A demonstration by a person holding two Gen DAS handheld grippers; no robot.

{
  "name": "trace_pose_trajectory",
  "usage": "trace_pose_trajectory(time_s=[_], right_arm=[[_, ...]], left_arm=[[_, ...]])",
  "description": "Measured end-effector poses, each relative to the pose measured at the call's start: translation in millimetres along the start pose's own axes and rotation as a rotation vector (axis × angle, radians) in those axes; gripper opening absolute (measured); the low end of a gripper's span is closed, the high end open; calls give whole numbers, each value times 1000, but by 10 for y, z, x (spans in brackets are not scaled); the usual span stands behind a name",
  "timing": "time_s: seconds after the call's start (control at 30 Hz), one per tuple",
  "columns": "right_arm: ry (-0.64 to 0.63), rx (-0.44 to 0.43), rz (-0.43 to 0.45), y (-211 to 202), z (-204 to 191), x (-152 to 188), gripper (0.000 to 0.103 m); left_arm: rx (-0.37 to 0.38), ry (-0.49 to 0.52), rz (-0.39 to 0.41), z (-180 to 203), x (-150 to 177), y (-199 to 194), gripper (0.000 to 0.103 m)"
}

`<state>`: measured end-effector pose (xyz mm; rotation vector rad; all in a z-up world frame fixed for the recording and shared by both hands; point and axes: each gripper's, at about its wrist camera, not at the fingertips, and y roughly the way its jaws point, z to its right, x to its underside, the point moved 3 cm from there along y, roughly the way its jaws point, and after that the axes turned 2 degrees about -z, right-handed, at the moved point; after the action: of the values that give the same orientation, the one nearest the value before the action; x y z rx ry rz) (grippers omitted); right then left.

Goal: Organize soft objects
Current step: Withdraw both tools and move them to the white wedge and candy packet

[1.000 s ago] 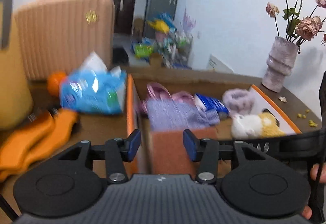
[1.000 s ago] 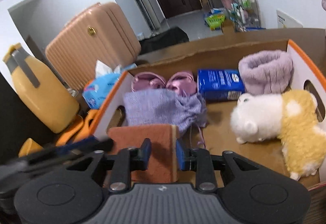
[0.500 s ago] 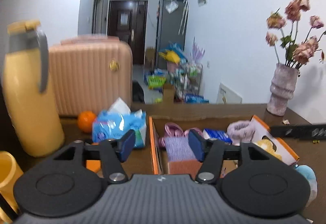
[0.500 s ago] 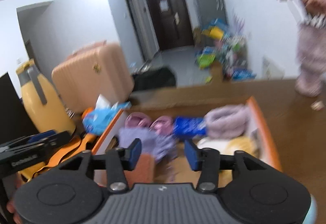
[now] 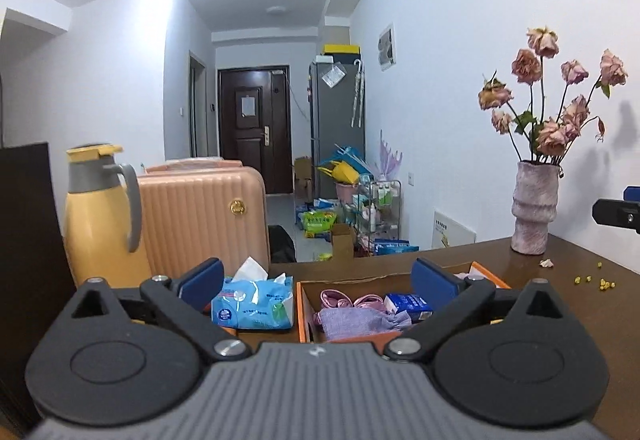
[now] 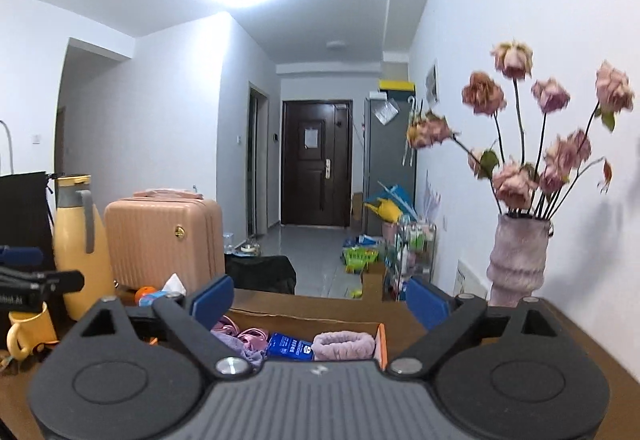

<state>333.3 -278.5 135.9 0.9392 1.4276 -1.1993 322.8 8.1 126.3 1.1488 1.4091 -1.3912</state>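
An orange-rimmed cardboard box (image 5: 301,306) sits on the brown table and holds soft items. In it lie pink sandals (image 5: 344,298), a purple knit cloth (image 5: 356,320) and a blue tissue pack (image 5: 408,306). The right wrist view also shows a fuzzy pink band (image 6: 344,346) by the box's orange edge (image 6: 382,340). My left gripper (image 5: 318,278) hovers above and in front of the box, its jaws opening with nothing between them. My right gripper (image 6: 320,300) is likewise raised before the box, its jaws opening and empty. The near part of the box is hidden under both gripper bodies.
Left of the box lie a blue wipes pack (image 5: 254,302) and an orange fruit (image 6: 144,292). A yellow thermos (image 5: 100,220), a yellow mug (image 6: 28,328) and a pink suitcase (image 5: 204,216) stand further left. A vase of dried roses (image 5: 534,208) stands at the back right.
Both grippers rose and drew back from the box, tipping up toward level. Their jaws spread from nearly shut to wide. The brown pad near the fingertips has dropped below view.
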Motion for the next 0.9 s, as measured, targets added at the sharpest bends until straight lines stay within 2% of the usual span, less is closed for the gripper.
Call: trace_pose_trajectory(time_s=[0.17, 0.33, 0.43, 0.53, 0.63, 0.73, 0.83, 0.9], right_arm=[[20, -34, 21, -342, 12, 168, 94], [15, -74, -21, -698, -41, 690, 94], [-4, -90, -60, -895, -66, 1062, 94], [-6, -88, -137, -1041, -53, 1438, 94], [17, -95, -205, -1091, -4, 1718, 91], [31, -80, -249, -1067, 57, 1880, 83], [43, -73, -280, -990, 143, 1996, 76], [57, -78, -303, -903, 192, 2052, 69]], left_arm=[[-22, -25, -5, 66, 161, -341, 103], [43, -38, -29, 254, 528, -688, 103], [92, -32, -74, 425, 781, -795, 103], [141, 9, -148, 640, 1013, -771, 103], [201, 69, -176, 893, 1146, -696, 103], [288, 85, -188, 1143, 1234, -544, 103], [382, 92, -233, 1416, 1356, -323, 102], [446, 105, -263, 1591, 1442, -165, 97]])
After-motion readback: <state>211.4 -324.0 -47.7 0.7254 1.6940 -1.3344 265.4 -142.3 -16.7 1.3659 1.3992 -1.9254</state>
